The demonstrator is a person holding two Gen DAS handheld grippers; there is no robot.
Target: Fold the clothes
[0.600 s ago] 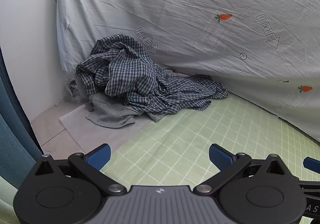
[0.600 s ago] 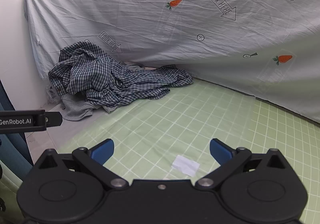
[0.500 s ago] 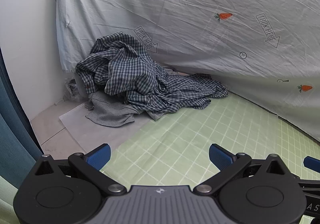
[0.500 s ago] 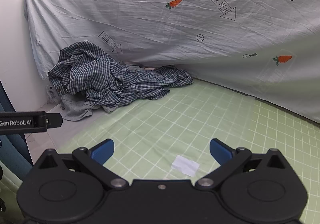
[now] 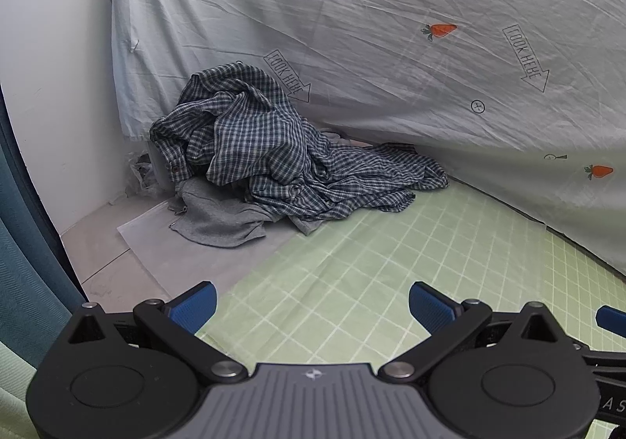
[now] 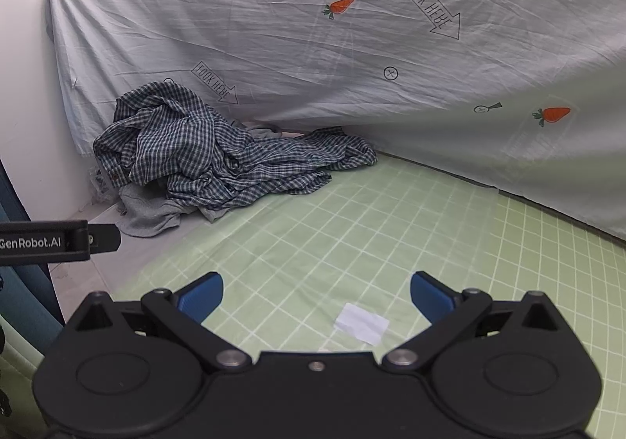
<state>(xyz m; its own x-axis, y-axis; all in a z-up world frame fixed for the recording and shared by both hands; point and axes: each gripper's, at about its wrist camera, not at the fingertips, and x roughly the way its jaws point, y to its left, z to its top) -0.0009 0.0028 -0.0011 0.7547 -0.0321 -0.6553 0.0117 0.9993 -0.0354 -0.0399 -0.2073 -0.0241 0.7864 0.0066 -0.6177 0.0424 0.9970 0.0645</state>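
Clothes, a crumpled blue-checked cotton shirt [image 5: 281, 161] over something grey [image 5: 219, 216], maybe a hoodie, are sitting untouched in the far-left corner. Left gripper [image 5: 311, 306] and right gripper [image 6: 317, 296] are hanging wide open, empty; reaching in comes next.

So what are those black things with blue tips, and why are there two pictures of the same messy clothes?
Each black thing is a hand-held gripper, a big pincer a person carries, one per hand. A small camera sits on each, so one picture looks out from the left hand-held gripper and the other from the right hand-held gripper. Both are wide open and hold nothing. Ahead, on the green checked mat, lies a crumpled checked shirt on top of a grey garment, waiting to be folded. A sheet with carrots hangs behind. A white paper scrap lies by the right one.
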